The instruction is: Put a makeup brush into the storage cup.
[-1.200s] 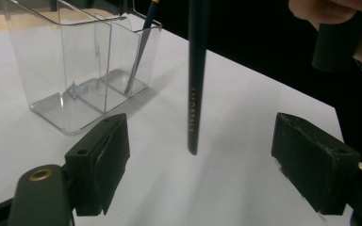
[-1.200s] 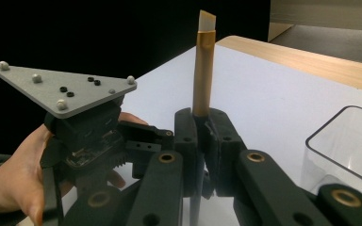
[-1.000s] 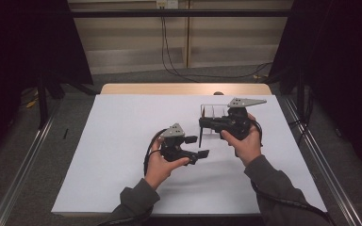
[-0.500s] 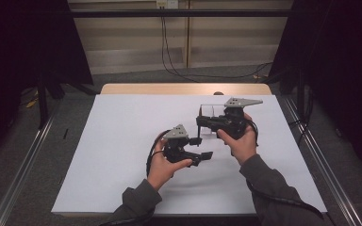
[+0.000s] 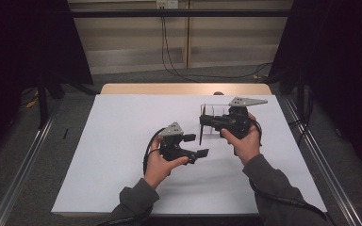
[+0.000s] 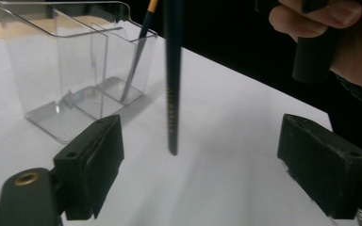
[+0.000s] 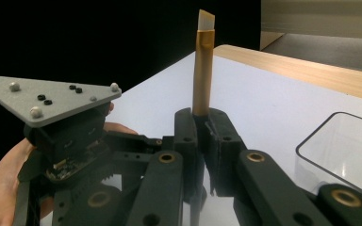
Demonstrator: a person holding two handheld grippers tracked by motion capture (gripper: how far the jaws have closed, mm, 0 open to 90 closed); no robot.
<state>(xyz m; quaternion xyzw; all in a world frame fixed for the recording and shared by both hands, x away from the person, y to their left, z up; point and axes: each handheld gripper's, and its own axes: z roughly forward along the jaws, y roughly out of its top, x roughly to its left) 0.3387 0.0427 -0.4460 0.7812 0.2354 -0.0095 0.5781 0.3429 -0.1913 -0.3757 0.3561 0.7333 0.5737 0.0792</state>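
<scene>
Right gripper [image 5: 201, 128], near the desk's [image 5: 122, 141] far right corner, pinches an upright brush [image 7: 202, 70]; left gripper [image 5: 202, 146], held level mid-desk, has just been opening, its jaws wide with the brush handle between them, untouched.

The compartmented holder [image 6: 78, 80] is clear, glossy plastic with smooth walls that catch highlights along the rim. The brush [image 6: 172, 80] has a dark, smooth handle with a slight sheen and faint gold lettering; in the right gripper view its ferrule [image 7: 202, 73] looks like brushed, gold-coloured metal, topped by pale bristles [image 7: 206, 20]. The left gripper [image 6: 217, 172] carries matt black pads [image 6: 94, 165], faintly grainy, with a brass-looking bushing beside them. The plate [image 7: 52, 96] on that gripper is matt grey with small shiny studs. The table cover [image 5: 122, 141] looks like white, matt paper; the table edge [image 5: 184, 89] is pale, smooth wood.
</scene>
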